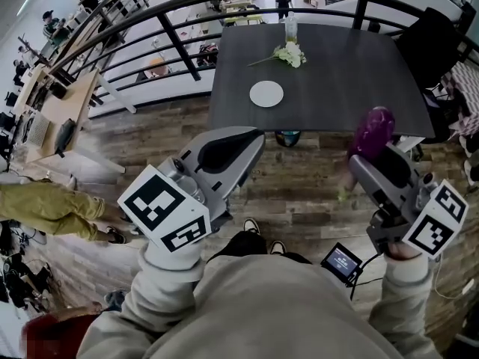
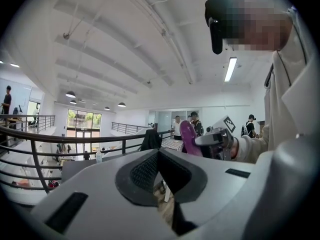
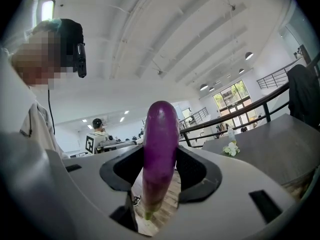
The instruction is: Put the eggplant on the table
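A long purple eggplant (image 3: 160, 154) stands upright between the jaws of my right gripper (image 3: 161, 152), which is shut on it, green stem end down. In the head view the eggplant (image 1: 373, 129) and right gripper (image 1: 368, 160) hang over the wooden floor, just short of the near right edge of the dark table (image 1: 337, 81). My left gripper (image 1: 253, 138) is shut with nothing in it, near the table's front left edge. The left gripper view has its pads (image 2: 150, 169) meeting, with the eggplant (image 2: 188, 138) off to the right.
On the table lie a white plate (image 1: 266, 93), a bunch of white flowers (image 1: 290, 54) and a bottle (image 1: 290, 27). A black railing (image 1: 179, 47) curves behind and to the left. A dark-draped chair (image 1: 434, 43) stands at the right. A small screen (image 1: 343, 262) hangs by my right arm.
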Tool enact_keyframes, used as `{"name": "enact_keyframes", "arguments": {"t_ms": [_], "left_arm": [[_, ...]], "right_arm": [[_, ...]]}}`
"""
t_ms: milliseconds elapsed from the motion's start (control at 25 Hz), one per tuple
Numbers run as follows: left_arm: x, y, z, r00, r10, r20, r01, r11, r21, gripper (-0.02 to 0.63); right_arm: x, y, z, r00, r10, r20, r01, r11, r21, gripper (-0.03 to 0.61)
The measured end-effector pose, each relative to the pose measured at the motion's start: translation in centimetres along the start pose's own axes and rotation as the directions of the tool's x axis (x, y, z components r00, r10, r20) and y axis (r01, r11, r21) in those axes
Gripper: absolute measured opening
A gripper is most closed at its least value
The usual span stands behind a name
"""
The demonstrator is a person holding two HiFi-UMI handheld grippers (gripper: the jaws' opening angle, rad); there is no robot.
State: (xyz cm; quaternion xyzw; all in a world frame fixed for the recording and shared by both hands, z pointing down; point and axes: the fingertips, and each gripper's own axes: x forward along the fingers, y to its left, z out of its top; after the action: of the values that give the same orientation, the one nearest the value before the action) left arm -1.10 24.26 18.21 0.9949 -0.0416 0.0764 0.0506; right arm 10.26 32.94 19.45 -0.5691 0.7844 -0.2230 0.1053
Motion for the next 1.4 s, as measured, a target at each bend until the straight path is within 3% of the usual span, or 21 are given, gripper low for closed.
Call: {"name": "enact_keyframes", "arguments": {"t_ms": [360, 880, 1400], "left_arm": [[1.0, 2.5, -0.1, 0.997, -0.072, 0.026, 0.073, 0.997, -0.006, 0.005], [2.7, 10.5, 0.7, 0.995, -0.076, 0.061, 0.077, 0.997, -0.020, 0.005], [0.7, 17.2, 1.0, 0.989, -0.110, 0.101, 0.112, 0.994, -0.014, 0.005]], "right_arm": [[4.1, -0.8, 0.0, 0.999, -0.011, -0.032, 0.011, 1.000, -0.008, 0.215], [10.8, -3.6, 1.9, 0.998, -0.031, -0.053, 0.030, 0.999, -0.012, 0.215], [17.9, -2.4, 2.4, 0.995, -0.067, -0.072, 0.063, 0.996, -0.063, 0.215]]}}
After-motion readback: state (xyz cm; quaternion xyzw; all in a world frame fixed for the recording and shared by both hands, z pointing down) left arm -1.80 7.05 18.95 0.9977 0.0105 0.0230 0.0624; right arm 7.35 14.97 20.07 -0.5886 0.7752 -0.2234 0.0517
